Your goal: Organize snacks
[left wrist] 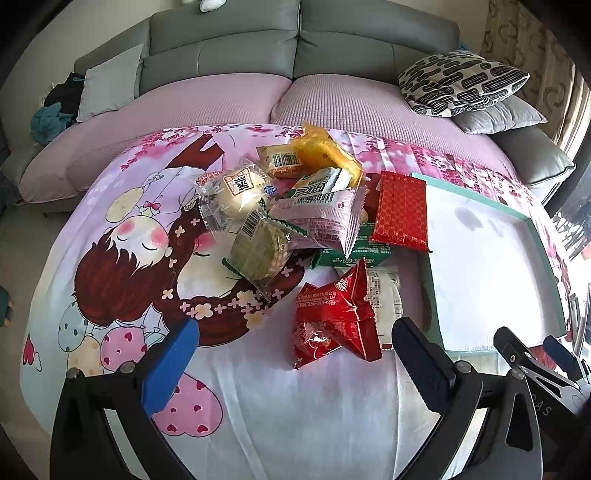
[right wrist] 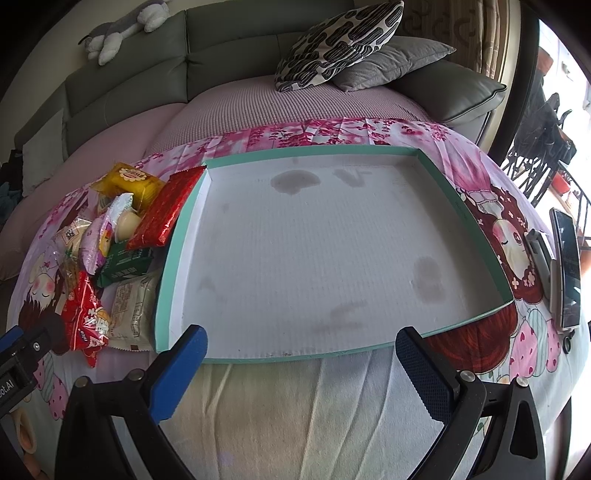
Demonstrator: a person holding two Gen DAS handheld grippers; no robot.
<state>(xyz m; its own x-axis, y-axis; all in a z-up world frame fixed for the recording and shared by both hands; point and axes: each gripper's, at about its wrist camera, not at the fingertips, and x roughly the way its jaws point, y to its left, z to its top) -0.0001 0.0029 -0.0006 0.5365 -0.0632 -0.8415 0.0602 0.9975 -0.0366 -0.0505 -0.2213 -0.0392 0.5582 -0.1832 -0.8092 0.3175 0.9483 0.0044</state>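
A pile of wrapped snacks (left wrist: 295, 206) lies on a pink cartoon-print cloth (left wrist: 122, 240). A red crinkled packet (left wrist: 338, 314) lies nearest my left gripper (left wrist: 295, 363), which is open and empty just short of it. A red patterned flat packet (left wrist: 400, 210) leans on the edge of a shallow teal-rimmed white tray (left wrist: 546, 251). In the right wrist view the tray (right wrist: 476, 221) holds nothing, and the snack pile (right wrist: 110, 236) lies to its left. My right gripper (right wrist: 301, 363) is open and empty at the tray's near edge.
A grey sofa (left wrist: 295, 44) with a pink cover stands behind, with a patterned cushion (right wrist: 343, 40) and a grey pillow at the back right. A phone (right wrist: 567, 266) lies on the cloth right of the tray. A plush toy (right wrist: 122, 26) lies on the sofa back.
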